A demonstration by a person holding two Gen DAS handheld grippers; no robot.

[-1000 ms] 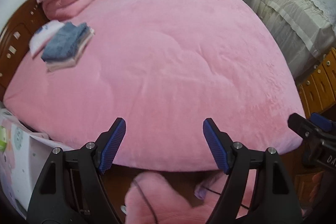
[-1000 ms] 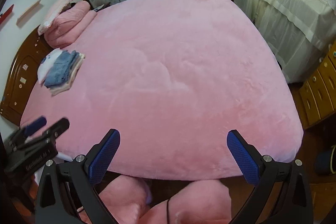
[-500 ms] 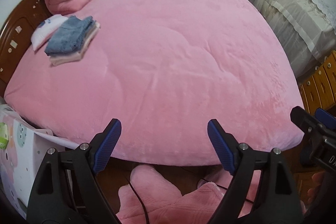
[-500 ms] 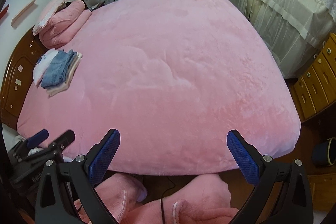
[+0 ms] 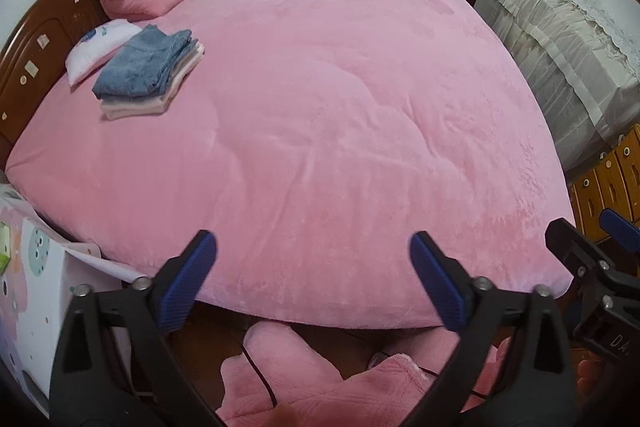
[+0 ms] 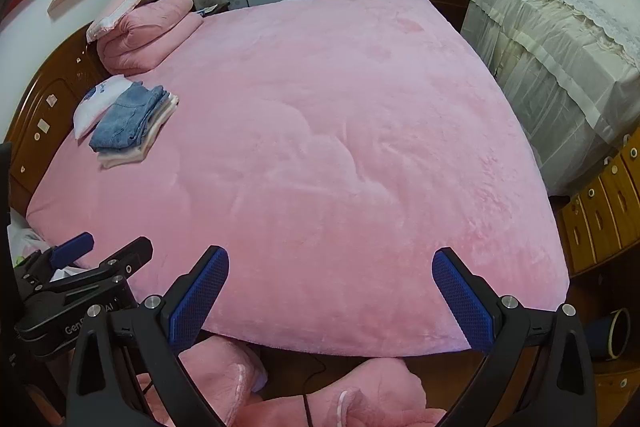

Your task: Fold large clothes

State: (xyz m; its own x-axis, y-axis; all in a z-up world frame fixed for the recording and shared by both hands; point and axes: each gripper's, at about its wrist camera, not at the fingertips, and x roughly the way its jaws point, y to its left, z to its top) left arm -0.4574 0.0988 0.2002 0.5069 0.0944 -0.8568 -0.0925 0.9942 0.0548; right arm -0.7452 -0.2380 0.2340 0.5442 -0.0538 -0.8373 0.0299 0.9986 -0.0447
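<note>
**Both grippers empty above the bed edge, pink garment below them**

Nearest to me, a pink fleece garment (image 5: 320, 391) lay low in both wrist views, under the grippers and short of the bed's near edge. I took it for the large piece to be folded, though I could not tell from these views what it rested on. A dark cable (image 5: 260, 375) ran across it. That was my first worry: had I closed on the cloth there, the cable could have come up with it and dragged.

My left gripper (image 5: 312, 251) had just been opening, and its jaws stood wide with nothing between them. My right gripper (image 6: 330, 265) was spread as wide and held nothing either. The two hung just beside each other, each showing at the edge of the other's view, so a careless reach risked knocking them together.

The garment sat below and nearer than both sets of fingertips, largely hidden behind the fingers. I judged that a blind grab could catch a bunched fold, not an edge, and the piece would have spread badly.

Beyond the fingertips the pink bedspread (image 5: 340, 107) lay broad and bare, good room for folding. Far left, near the headboard, sat a stack of folded clothes (image 5: 148, 71) beside a white pillow (image 5: 96, 47). A wide swing of heavy fleece might have toppled that stack.
</note>
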